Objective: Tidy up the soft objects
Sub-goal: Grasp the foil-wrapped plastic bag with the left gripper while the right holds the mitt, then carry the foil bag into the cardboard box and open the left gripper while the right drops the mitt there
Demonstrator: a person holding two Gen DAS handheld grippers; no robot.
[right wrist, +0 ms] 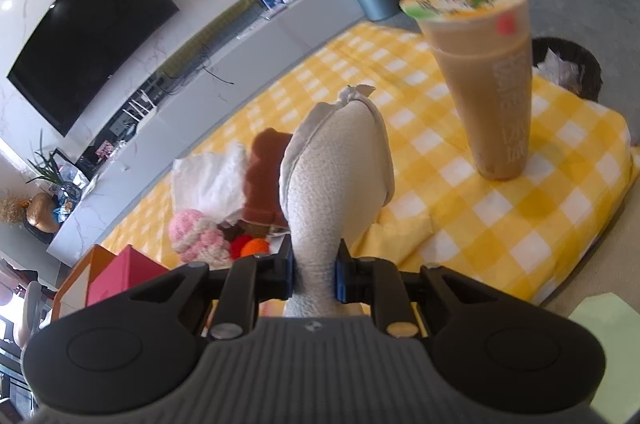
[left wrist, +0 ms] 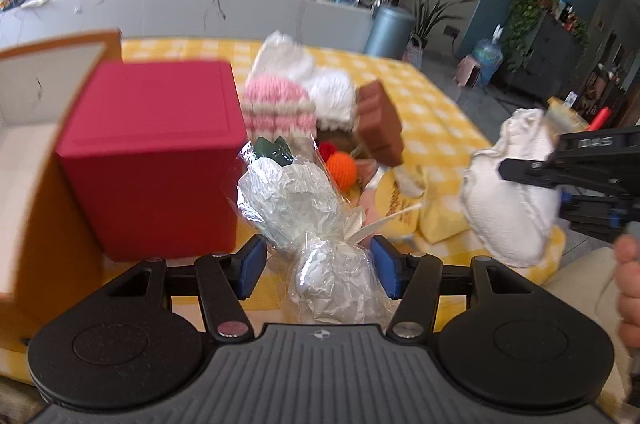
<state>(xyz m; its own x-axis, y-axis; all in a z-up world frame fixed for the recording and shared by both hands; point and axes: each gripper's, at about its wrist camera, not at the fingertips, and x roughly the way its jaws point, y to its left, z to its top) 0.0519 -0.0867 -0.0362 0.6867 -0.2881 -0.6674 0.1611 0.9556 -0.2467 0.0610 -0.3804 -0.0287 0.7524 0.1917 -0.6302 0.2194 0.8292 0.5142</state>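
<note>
1. Blocking much of the left view, the red box (left wrist: 152, 151) sits inside an orange carton (left wrist: 28, 207) that the frame cuts off.
2. Left tongs (left wrist: 320, 274) pinch a cellophane-wrapped bundle (left wrist: 304, 212); its lower end is hidden behind the tool body.
3. Right tongs (right wrist: 314, 274) are clamped narrowly on a white stuffed pouch (right wrist: 340, 167), lifted above the yellow checked tabletop (right wrist: 460, 216).
4. Knitted pink piece (left wrist: 276, 103), brown block (left wrist: 380, 121) and orange ball (left wrist: 341, 165) crowd together, blurred, partly overlapped.
5. Open cloth lies around the milk tea cup (right wrist: 480, 75), which stands near the tabletop's rounded edge.
</note>
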